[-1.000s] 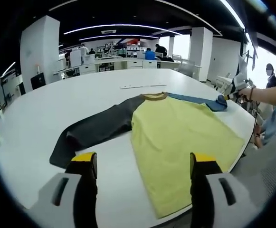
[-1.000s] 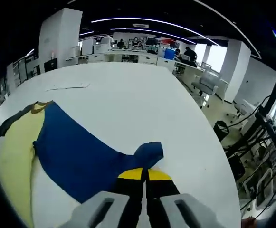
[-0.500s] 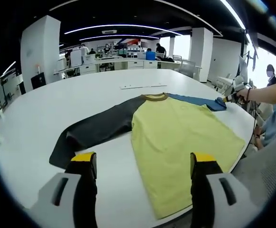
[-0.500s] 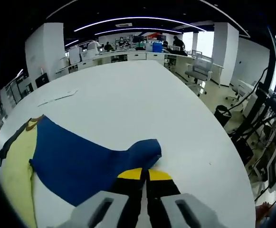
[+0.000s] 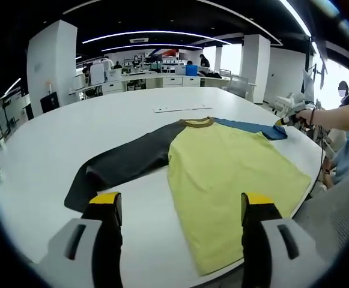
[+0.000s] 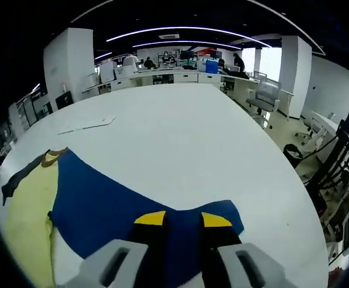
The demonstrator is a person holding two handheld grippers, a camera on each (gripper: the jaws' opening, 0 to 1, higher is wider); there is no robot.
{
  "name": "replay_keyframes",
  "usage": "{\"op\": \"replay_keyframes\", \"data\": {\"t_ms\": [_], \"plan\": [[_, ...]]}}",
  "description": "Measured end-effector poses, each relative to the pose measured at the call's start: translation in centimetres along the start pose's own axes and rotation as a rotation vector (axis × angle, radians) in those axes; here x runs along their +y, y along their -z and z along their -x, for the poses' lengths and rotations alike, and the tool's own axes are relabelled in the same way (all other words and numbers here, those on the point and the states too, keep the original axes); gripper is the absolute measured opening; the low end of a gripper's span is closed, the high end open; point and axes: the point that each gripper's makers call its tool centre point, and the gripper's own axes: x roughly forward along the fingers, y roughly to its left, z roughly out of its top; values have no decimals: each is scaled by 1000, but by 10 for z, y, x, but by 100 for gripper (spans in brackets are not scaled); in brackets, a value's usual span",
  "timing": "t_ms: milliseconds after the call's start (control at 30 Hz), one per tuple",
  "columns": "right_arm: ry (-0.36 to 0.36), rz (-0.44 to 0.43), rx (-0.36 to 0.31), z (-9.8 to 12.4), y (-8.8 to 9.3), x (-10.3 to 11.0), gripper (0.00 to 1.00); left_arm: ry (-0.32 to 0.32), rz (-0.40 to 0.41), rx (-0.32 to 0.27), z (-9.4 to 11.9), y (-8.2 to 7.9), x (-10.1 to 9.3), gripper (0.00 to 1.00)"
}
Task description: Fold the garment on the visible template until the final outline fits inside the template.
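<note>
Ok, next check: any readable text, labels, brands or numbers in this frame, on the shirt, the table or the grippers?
None can be read.
Shirt: no print or label visible on the yellow body, dark sleeve or blue sleeve.
Flat white strip on the table: too small and blurred to tell if it carries markings.
Background desks and boxes: too far and blurred to read.

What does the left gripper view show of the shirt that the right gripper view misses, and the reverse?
Left gripper view: the whole yellow body, the dark grey sleeve spread flat, and the right gripper at the blue sleeve's end.

Right gripper view: the blue sleeve close up, its cuff lying between jaws standing slightly apart.

Both: the brown collar, the white table and a paper strip beyond the shirt.
</note>
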Motion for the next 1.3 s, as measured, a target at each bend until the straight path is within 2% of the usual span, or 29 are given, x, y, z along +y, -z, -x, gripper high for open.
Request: {"op": "replay_keyframes", "data": {"t_ms": [167,200,367,433,600,867,1067,1300], "plan": [[24,6,60,-13,12,-6,15,-6,-2,3,2,2,2,80],[36,24,41,-13,8,-9,13,-8,-1,5,2,2,3,80],[43,46,61,-14,8,-15,0,-11,0,2,3,2,4,79],[37,30,54,-13,6,-15,0,-10,-3,5,3,2,4,80],[38,30,18,-6,-8,-18,0,-1,-3,-6,4,0,2,81],[13,43,-40,10,-35,-8,0,15,9,-21,10,-4,0,88],[-27,28,-89,19,-56,10,0,39,29,-32,14,-5,-4,96],[-63,48,-122,23,-77,30,0,54,30,-38,17,-8,-4,99]]}}
